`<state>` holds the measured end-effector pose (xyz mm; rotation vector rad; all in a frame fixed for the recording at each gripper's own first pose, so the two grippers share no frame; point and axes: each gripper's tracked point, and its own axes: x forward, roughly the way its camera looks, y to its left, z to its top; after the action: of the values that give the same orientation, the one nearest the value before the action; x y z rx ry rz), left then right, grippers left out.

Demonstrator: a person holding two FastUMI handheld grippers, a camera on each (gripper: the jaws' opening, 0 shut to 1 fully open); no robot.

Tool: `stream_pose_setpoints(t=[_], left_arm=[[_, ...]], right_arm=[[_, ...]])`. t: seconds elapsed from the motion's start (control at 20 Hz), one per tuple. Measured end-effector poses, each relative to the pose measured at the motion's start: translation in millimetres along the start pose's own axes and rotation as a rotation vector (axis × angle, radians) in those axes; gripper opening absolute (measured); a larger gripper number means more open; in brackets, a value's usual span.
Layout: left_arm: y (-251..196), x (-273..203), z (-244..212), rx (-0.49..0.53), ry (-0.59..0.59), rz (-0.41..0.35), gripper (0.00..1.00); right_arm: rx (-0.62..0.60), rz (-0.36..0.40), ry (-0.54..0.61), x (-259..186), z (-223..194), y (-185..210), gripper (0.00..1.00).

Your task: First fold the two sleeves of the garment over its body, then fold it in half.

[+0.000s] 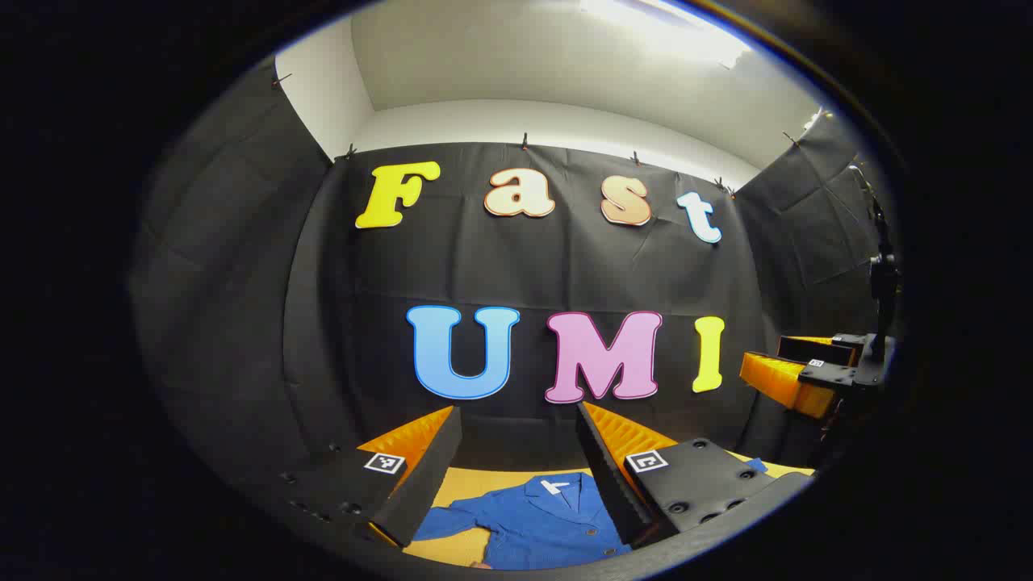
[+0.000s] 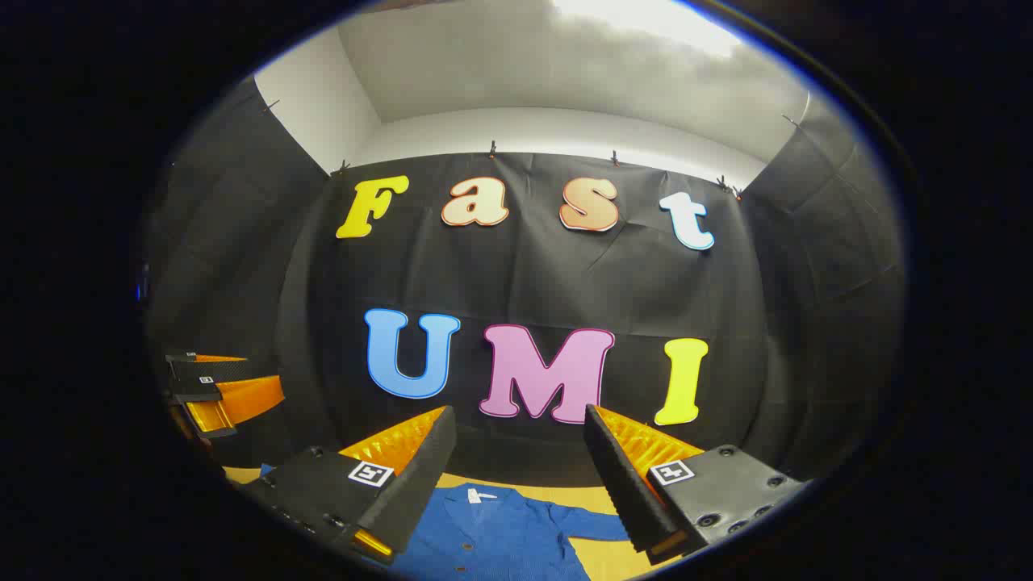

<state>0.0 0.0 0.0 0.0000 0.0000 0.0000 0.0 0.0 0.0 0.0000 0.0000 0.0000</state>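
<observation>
Garment: blue, buttoned front, lying flat on the tan table, collar toward the booth's back wall with a small white tag at the neck. In the left gripper view one sleeve stretches out to the left of the body across the tabletop. In the right gripper view the other sleeve runs out to the right of the body. Neither sleeve is folded over the body.

Left gripper: jaws spread wide, fingers well apart, nothing between them. Held above the table, pointing level toward the back wall, with the garment's collar and chest seen low in the gap between the fingers. No contact with the cloth. Each finger base carries a small square black-and-white marker.

Right gripper: also wide open, fingers well apart and empty. Held above the table at much the same attitude, garment visible below and between the fingers, not touched.

Cross-sightings: in the left gripper view the right gripper appears at the right edge, raised clear of the table, fingers apart, with a dark stand rising just behind it. In the right gripper view the left gripper appears at the left edge, also raised, fingers apart.

Surroundings: black cloth wall on the back and both sides of the booth, pinned up along its top edge with small clips; white ceiling above with a bright light
</observation>
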Motion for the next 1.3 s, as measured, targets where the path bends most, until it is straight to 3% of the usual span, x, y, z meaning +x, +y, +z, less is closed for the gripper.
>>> stream_pose_setpoints(t=[0.35,1.3], left_arm=[[-9.8,-0.6,5.1,-0.018,-0.021,-0.054,0.83],[17.1,12.8,-21.6,-0.035,0.047,0.019,0.82]], right_arm=[[0.008,-0.032,0.0,-5.3,1.5,-4.4,0.96],[0.015,-0.023,0.101,4.4,-38.5,-0.5,0.96]])
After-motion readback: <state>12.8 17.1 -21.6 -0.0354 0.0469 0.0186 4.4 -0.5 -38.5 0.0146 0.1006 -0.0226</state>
